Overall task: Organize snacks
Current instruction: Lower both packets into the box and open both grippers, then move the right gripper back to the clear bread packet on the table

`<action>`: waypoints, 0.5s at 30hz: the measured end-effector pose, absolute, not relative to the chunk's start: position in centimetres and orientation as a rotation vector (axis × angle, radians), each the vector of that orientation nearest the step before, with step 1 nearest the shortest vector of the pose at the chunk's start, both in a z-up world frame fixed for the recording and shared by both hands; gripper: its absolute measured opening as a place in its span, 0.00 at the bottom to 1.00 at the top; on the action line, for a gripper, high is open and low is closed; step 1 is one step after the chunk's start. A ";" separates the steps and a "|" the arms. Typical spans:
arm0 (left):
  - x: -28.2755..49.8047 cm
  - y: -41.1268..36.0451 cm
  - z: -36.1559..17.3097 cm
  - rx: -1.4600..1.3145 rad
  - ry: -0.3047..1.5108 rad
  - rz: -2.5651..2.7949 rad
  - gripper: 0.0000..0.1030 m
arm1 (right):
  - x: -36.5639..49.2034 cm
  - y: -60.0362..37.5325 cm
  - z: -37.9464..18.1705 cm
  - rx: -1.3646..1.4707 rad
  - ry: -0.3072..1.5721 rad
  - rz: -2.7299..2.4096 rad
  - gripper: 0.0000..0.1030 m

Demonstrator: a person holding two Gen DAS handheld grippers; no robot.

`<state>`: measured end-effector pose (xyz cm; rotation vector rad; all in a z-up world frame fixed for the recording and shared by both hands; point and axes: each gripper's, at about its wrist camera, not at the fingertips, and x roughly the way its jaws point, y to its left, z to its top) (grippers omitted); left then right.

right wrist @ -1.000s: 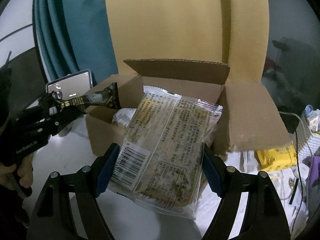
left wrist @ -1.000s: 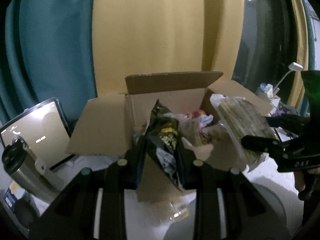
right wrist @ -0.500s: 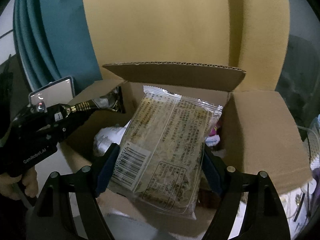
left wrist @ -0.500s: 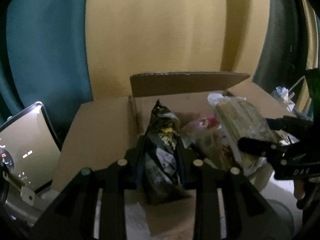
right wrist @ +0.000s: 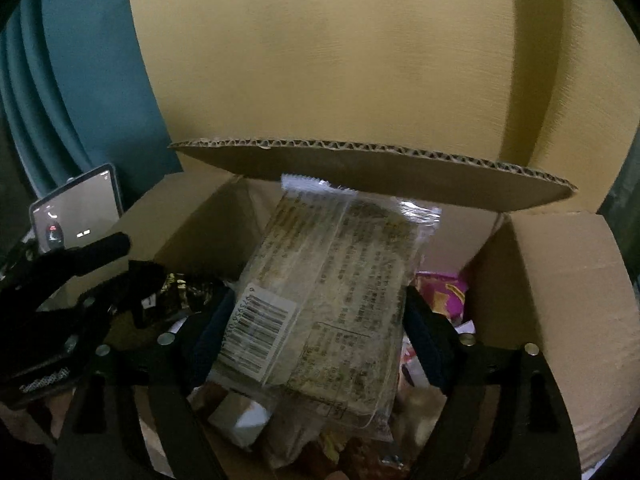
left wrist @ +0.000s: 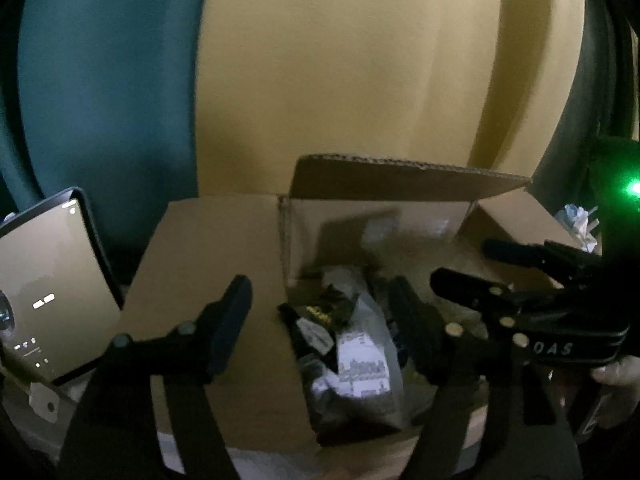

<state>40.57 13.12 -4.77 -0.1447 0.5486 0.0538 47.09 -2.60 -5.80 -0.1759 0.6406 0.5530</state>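
Observation:
An open cardboard box [left wrist: 224,248] [right wrist: 560,300] holds several snack packs. My left gripper [left wrist: 320,324] [right wrist: 132,260] hangs over the box's left side, its jaws opening. The black-and-gold snack bag [left wrist: 320,316] [right wrist: 180,286] lies loose in the box between the fingers, touched by neither. My right gripper [right wrist: 316,340] [left wrist: 460,262] is over the box's middle, its jaws opening too. A clear packet with a barcode [right wrist: 328,300] stands tilted between its pads and looks blurred, slipping free of them.
A lit tablet [left wrist: 44,292] [right wrist: 80,208] stands left of the box. The box's back flap [right wrist: 360,168] leans forward over the opening. A pink wrapper [right wrist: 440,292] lies inside at the right. Yellow and teal curtains hang behind. A hand [left wrist: 616,372] holds the right gripper.
The left gripper opened and let go of the black bag, which dropped into the box. Both grippers moved in over the box. The right jaws widened around the clear packet.

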 end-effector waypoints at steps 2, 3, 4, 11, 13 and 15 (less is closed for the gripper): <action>40.1 13.3 -4.6 -0.147 0.543 0.056 0.71 | 46.4 -2.4 -5.6 -0.192 0.630 0.560 0.83; 39.7 13.3 -4.6 -0.146 0.541 0.056 0.71 | 46.1 -2.3 -5.5 -0.198 0.628 0.560 0.84; 39.4 13.4 -4.5 -0.145 0.538 0.057 0.72 | 45.9 -2.3 -5.5 -0.201 0.627 0.560 0.84; 36.5 12.9 -3.8 -0.127 0.516 0.057 0.73 | 43.5 -2.7 -5.0 -0.208 0.623 0.562 0.84; 35.6 12.7 -3.6 -0.122 0.512 0.056 0.73 | 42.7 -2.9 -4.9 -0.209 0.621 0.561 0.84; 34.6 12.7 -3.5 -0.119 0.507 0.056 0.73 | 42.0 -3.1 -4.8 -0.208 0.618 0.557 0.84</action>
